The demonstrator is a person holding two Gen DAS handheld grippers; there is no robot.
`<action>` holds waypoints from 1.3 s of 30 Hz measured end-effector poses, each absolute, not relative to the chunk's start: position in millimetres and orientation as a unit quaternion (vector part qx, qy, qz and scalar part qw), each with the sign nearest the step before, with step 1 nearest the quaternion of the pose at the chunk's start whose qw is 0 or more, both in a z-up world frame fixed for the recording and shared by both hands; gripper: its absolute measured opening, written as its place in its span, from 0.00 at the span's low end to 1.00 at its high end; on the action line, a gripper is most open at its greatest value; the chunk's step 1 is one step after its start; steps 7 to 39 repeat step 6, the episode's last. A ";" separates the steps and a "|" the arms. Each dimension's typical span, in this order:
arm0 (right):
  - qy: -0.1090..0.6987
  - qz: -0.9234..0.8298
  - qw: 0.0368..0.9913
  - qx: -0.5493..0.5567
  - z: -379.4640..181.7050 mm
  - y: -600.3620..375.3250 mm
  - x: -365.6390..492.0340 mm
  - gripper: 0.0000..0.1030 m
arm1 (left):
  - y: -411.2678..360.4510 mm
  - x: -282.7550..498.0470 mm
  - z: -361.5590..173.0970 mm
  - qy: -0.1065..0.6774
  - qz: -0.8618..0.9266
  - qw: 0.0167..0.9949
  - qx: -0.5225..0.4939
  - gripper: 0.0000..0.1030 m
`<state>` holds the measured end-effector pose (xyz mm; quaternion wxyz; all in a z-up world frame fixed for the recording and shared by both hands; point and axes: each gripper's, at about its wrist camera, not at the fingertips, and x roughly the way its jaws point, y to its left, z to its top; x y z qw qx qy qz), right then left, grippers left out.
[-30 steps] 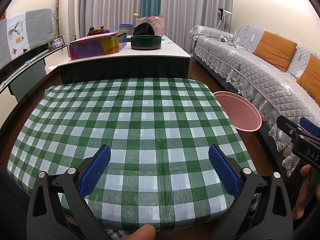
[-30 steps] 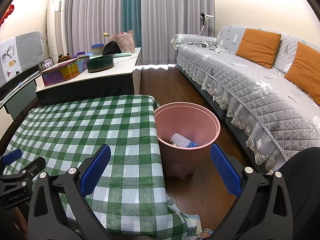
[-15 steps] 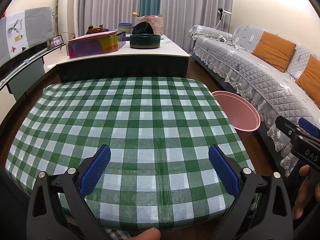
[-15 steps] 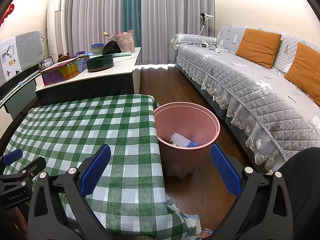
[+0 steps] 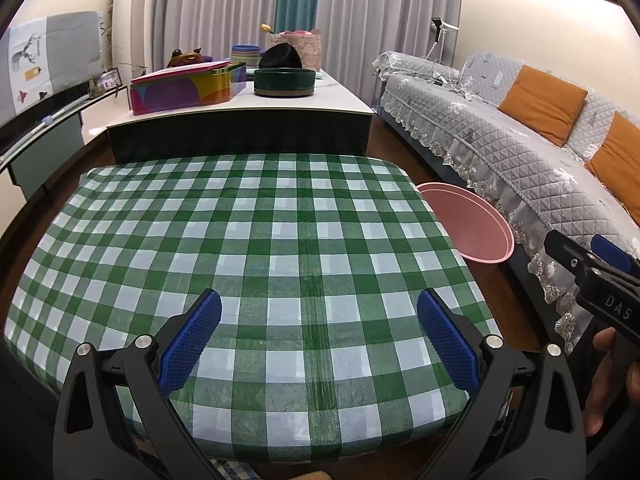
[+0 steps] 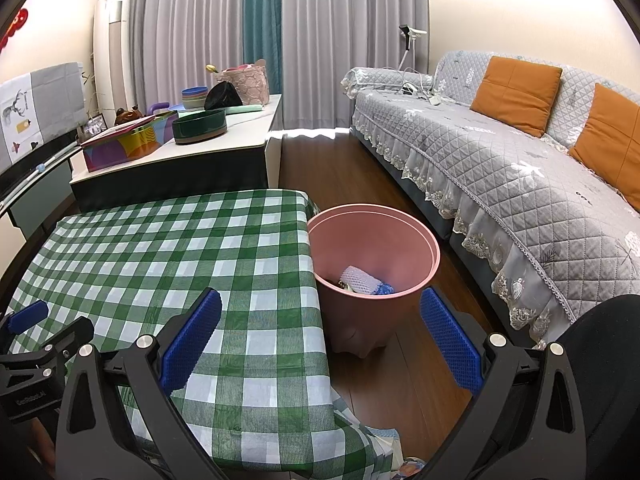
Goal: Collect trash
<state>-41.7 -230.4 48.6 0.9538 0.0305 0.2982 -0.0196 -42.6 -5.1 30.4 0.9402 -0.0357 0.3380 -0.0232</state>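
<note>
A pink bin (image 6: 374,264) stands on the wood floor at the right edge of the table with the green-and-white checked cloth (image 6: 180,264). White and blue trash (image 6: 366,282) lies at its bottom. Only the bin's rim (image 5: 472,224) shows in the left wrist view. My left gripper (image 5: 320,340) is open above the near part of the checked cloth (image 5: 256,240), nothing between its blue pads. My right gripper (image 6: 320,340) is open too, held over the table's right edge with the bin just beyond it. Each gripper shows at the side of the other's view.
A grey quilted sofa (image 6: 520,168) with orange cushions (image 6: 514,84) runs along the right. Behind the table a white counter (image 5: 240,104) carries a colourful box (image 5: 188,86), a dark green bowl (image 5: 285,82) and other items. A strip of wood floor (image 6: 328,160) lies between sofa and counter.
The left wrist view has pulled back and risen slightly over the table. The right gripper has hardly moved. Both stay open and empty.
</note>
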 end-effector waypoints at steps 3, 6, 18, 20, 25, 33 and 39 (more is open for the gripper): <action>0.299 -0.019 0.954 0.031 48.5 -232.6 -42.1 0.95 | -4.6 -41.6 29.8 0.341 -0.019 0.939 -0.034 0.92; 0.299 -0.020 0.954 0.032 48.2 -232.8 -42.4 0.95 | -3.9 -41.6 29.6 0.342 -0.018 0.939 -0.033 0.92; 0.299 -0.020 0.954 0.032 48.2 -232.8 -42.4 0.95 | -3.9 -41.6 29.6 0.342 -0.018 0.939 -0.033 0.92; 0.299 -0.020 0.954 0.032 48.2 -232.8 -42.4 0.95 | -3.9 -41.6 29.6 0.342 -0.018 0.939 -0.033 0.92; 0.299 -0.020 0.954 0.032 48.2 -232.8 -42.4 0.95 | -3.9 -41.6 29.6 0.342 -0.018 0.939 -0.033 0.92; 0.299 -0.020 0.954 0.032 48.2 -232.8 -42.4 0.95 | -3.9 -41.6 29.6 0.342 -0.018 0.939 -0.033 0.92; 0.299 -0.020 0.954 0.032 48.2 -232.8 -42.4 0.95 | -3.9 -41.6 29.6 0.342 -0.018 0.939 -0.033 0.92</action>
